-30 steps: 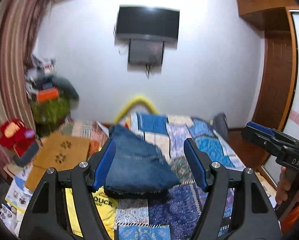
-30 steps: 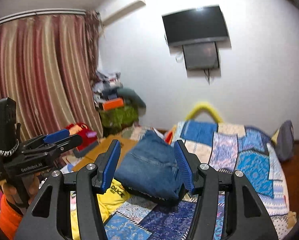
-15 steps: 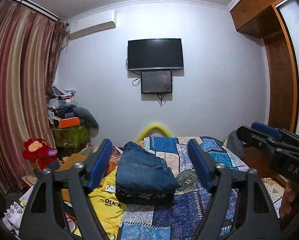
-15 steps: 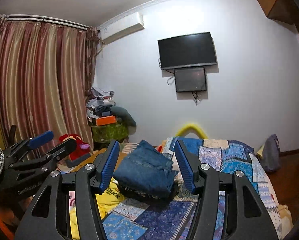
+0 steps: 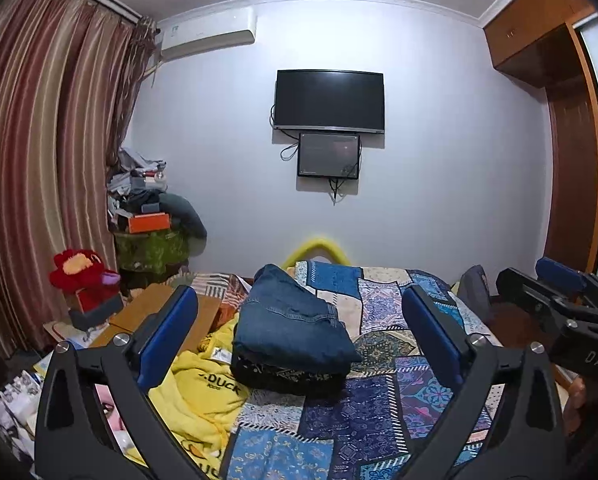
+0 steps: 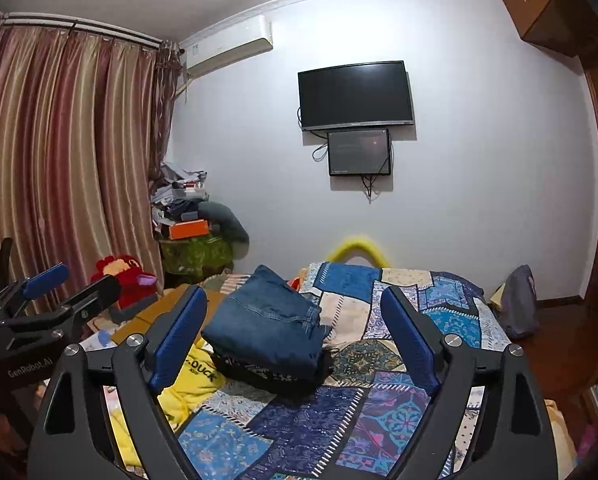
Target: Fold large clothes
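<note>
While both tools are opening with nothing between their pads, the jeans (image 5: 295, 320) lie folded on top of a dark folded garment (image 5: 287, 376) on the bed (image 5: 399, 400), so that piece looks done. Just left of the jeans, a yellow shirt (image 5: 203, 392) lies crumpled (probably next). The left gripper (image 5: 299, 340) and right gripper (image 6: 295, 336) hang short of the jeans, touching nothing.

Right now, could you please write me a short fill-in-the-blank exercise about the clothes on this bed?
1. The folded jeans lie on top of a ____ folded garment.
2. The garment printed "DUCK" is ____ in colour.
3. Between the left gripper pads there is ____ held.

Missing words: black; yellow; nothing
</note>
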